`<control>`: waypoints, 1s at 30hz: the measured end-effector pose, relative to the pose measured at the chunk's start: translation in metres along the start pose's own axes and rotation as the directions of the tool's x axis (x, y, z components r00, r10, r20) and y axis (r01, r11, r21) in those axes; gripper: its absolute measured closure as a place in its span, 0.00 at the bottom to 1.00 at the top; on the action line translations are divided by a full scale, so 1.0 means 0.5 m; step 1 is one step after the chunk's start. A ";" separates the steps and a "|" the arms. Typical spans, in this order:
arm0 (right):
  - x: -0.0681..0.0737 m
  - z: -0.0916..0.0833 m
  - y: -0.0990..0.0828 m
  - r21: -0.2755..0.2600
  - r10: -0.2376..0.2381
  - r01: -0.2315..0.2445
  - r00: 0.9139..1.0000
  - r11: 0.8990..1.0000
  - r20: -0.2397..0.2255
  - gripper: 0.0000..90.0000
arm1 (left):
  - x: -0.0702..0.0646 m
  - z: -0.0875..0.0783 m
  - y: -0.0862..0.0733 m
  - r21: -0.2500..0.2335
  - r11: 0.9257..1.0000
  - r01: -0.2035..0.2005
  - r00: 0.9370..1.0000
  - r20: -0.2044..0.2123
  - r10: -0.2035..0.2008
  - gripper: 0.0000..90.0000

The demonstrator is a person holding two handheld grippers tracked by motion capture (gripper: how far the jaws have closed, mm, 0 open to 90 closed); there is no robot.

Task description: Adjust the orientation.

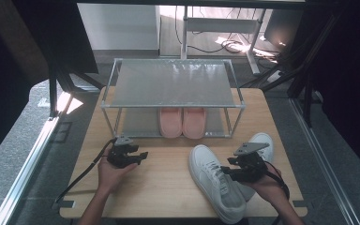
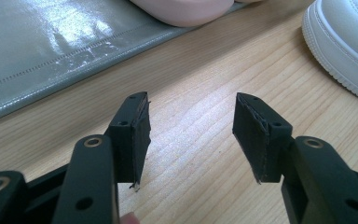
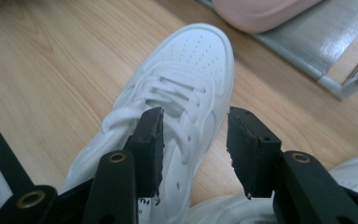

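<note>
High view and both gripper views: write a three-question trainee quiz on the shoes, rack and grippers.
1. True or false: the pink slippers sit on the lower shelf of the rack.
2. Which gripper is over a white sneaker? A left gripper B right gripper
3. Fill in: the left gripper's jaws are ____ over bare table.

Key: 1 true; 2 B; 3 open.

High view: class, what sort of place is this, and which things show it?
Probably a lab or workshop test bench: a wooden table with a small shoe rack, cables on the floor behind, and dark metal framing.
</note>
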State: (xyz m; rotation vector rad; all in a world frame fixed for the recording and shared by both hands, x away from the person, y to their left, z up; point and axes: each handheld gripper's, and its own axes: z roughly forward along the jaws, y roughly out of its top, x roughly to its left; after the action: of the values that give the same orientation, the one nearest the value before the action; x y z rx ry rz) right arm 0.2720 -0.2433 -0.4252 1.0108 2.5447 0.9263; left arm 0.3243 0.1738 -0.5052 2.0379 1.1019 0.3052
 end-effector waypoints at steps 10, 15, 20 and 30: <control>0.017 0.008 -0.009 0.053 -0.004 0.004 1.000 0.999 -0.002 0.63 | 0.000 0.005 -0.001 0.004 1.000 -0.004 1.000 0.006 0.004 0.52; 0.021 0.020 -0.012 0.090 -0.010 0.009 1.000 0.996 0.012 0.63 | 0.001 0.001 0.000 0.000 1.000 -0.002 1.000 0.005 0.002 0.52; 0.027 0.035 -0.018 0.137 -0.019 0.015 0.999 0.990 0.029 0.66 | 0.001 0.001 0.000 -0.003 1.000 -0.002 1.000 0.008 0.002 0.52; 0.030 0.050 -0.014 0.188 -0.075 0.062 0.995 0.980 0.059 0.79 | 0.002 0.004 0.000 0.000 1.000 -0.004 1.000 0.011 0.004 0.52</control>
State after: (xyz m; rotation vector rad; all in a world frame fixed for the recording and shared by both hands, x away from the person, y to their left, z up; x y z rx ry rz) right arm 0.2683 -0.2250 -0.4489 0.9784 2.6295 0.6356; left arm 0.3261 0.1732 -0.5066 2.0399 1.0911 0.2960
